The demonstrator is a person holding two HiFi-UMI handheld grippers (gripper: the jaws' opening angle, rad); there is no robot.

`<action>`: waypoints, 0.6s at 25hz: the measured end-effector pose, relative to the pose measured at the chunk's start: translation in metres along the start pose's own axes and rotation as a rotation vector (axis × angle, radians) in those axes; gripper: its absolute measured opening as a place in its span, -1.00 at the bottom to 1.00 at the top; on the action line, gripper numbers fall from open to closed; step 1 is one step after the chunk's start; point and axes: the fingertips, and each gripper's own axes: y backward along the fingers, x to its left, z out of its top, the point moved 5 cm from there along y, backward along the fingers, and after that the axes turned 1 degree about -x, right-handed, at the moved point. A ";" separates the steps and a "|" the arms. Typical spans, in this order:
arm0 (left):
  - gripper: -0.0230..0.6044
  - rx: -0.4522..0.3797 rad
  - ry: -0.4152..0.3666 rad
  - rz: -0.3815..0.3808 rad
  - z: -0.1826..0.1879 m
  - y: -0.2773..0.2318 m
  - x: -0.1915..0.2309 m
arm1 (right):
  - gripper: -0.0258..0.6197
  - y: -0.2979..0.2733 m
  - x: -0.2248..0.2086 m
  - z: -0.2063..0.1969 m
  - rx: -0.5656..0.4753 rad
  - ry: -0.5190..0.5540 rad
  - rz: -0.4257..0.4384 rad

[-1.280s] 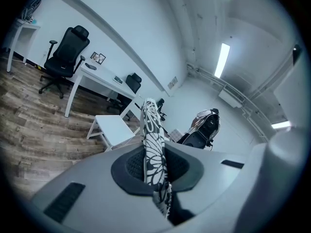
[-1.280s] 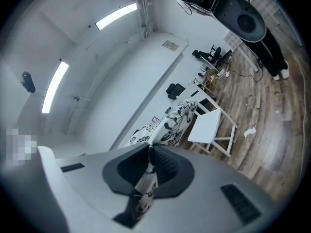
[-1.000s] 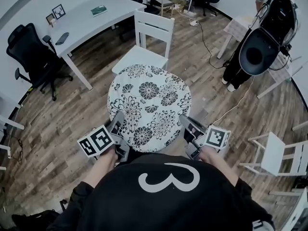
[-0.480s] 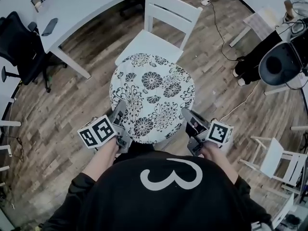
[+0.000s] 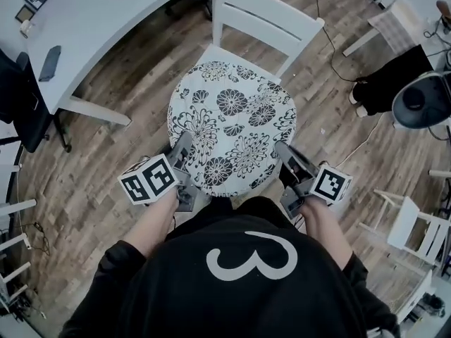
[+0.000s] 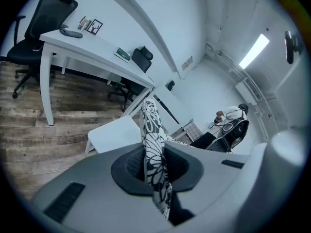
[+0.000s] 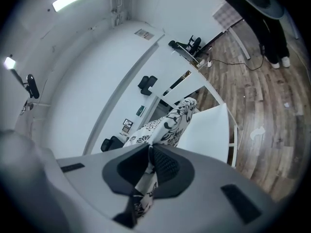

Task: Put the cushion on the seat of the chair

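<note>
A round white cushion [image 5: 232, 125] with black flower print hangs between my two grippers over the seat of a white wooden chair [image 5: 264, 16]. My left gripper [image 5: 184, 148] is shut on the cushion's near left edge, my right gripper [image 5: 283, 153] on its near right edge. The cushion covers nearly the whole seat in the head view. The left gripper view has the cushion's edge [image 6: 154, 154] pinched between the jaws, with the white chair seat [image 6: 114, 132] beyond. In the right gripper view the cushion [image 7: 167, 123] is likewise pinched, and the chair seat [image 7: 211, 130] lies beside it.
A white desk [image 5: 106, 13] with a phone and picture frames stands at the upper left, a black office chair [image 5: 17, 97] by it. Another person's dark legs [image 5: 391, 83] and a small white table [image 5: 394, 20] are at the right. Further white chairs [image 5: 412, 231] stand lower right on the wooden floor.
Both grippers carried the cushion forward and lower, from short of the white chair to over its seat. Their hold on the cushion stayed the same.
</note>
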 end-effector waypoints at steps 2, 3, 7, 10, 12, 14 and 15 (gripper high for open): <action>-0.81 -0.007 -0.003 0.005 0.005 -0.012 0.008 | -0.84 -0.008 -0.007 0.006 -0.005 0.019 -0.006; -0.81 -0.008 -0.004 0.008 0.009 -0.020 0.011 | -0.84 -0.012 -0.011 0.009 -0.008 0.026 -0.011; -0.81 0.001 0.005 0.037 0.018 -0.048 0.021 | -0.84 -0.027 -0.033 0.020 -0.009 0.000 -0.039; -0.81 0.005 0.010 0.066 0.016 -0.067 0.033 | -0.84 -0.039 -0.055 0.019 0.005 -0.039 -0.051; -0.81 0.011 0.012 0.084 0.017 -0.090 0.046 | -0.84 -0.053 -0.078 0.021 0.023 -0.059 -0.079; -0.81 0.009 0.017 0.096 0.017 -0.101 0.054 | -0.84 -0.060 -0.091 0.023 0.041 -0.058 -0.100; -0.81 0.005 0.019 0.097 0.016 -0.099 0.056 | -0.84 -0.060 -0.090 0.021 0.047 -0.054 -0.104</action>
